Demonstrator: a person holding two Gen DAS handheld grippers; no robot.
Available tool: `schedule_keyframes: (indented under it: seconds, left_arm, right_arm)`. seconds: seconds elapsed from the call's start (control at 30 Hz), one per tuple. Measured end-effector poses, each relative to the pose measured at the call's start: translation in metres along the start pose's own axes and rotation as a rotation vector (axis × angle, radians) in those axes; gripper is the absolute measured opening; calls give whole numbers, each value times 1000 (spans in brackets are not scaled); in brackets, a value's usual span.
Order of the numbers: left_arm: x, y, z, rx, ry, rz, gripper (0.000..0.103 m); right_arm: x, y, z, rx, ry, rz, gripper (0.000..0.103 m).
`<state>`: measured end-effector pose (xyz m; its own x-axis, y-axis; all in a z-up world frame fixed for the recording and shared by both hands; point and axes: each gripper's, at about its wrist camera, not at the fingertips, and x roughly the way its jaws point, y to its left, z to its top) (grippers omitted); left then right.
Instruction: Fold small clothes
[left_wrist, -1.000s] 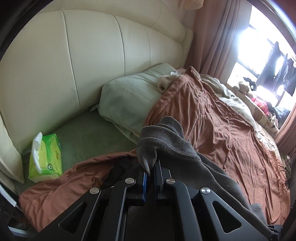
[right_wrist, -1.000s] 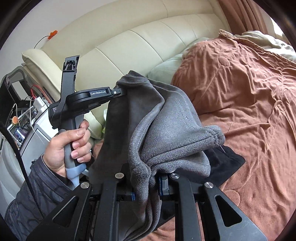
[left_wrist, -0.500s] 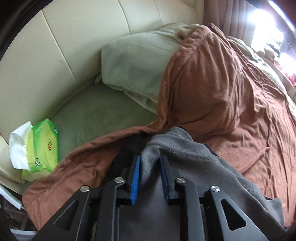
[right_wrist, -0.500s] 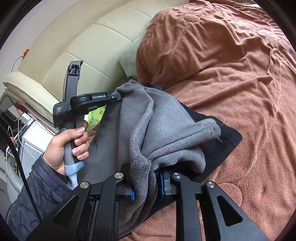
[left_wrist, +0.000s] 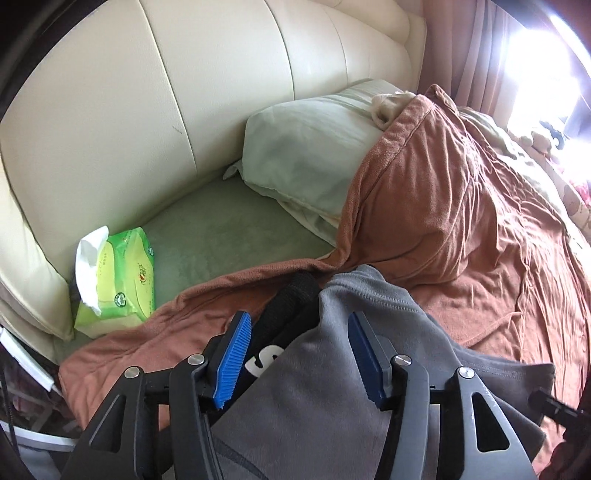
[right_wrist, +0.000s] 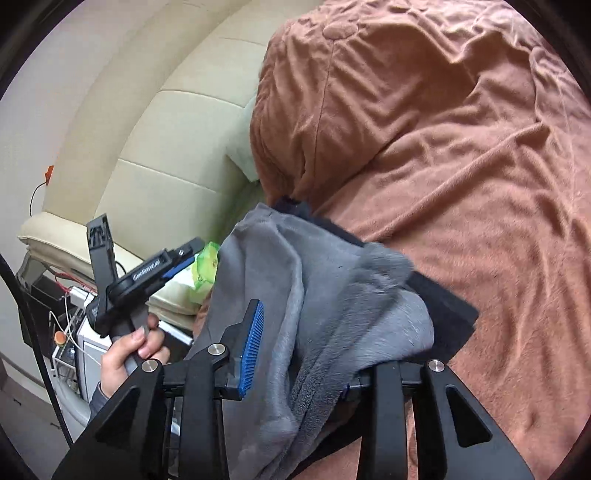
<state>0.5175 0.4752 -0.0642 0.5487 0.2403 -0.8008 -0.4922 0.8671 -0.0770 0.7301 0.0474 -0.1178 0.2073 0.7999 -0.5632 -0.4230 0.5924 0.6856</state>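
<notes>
- Grey fleece garment (left_wrist: 373, 332) lies on the bed's rust-brown blanket (left_wrist: 461, 221), partly over a black garment (left_wrist: 291, 310).
- Left gripper (left_wrist: 299, 354): jaws have just been opening and stand apart; the blue pads (left_wrist: 234, 358) do not press the fleece lying between them.
- Right gripper (right_wrist: 299, 350): jaws have just been opening; fleece drapes between them and over the right finger, left pad clear of it.
- Person's hand (right_wrist: 125, 354) holds the left gripper's handle.
- Green tissue pack (left_wrist: 118, 277) sits beside the cream headboard (left_wrist: 166, 92), near a pale green pillow (left_wrist: 306, 155).
</notes>
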Motion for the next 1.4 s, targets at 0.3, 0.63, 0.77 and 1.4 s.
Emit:
schedule_keyframes:
  seconds: [0.3,0.63,0.77,1.4]
  left_arm:
    - [-51,-3,-33,62,-28,-31,57]
    - [-86,0,-79,65,-28,-44,58]
    - [-91,9,-101,52,-13,-35,57]
    - [-104,48,-198,-30,-5,19,58]
  right_arm:
    - [-72,31,-6,-187,-132,-147,31]
    - [-55,79,-42,-411,-8,-164,31]
    - [-32,81,-53,-462,37,-209,31]
    - [-25,82,-88,-536,106,-348,28]
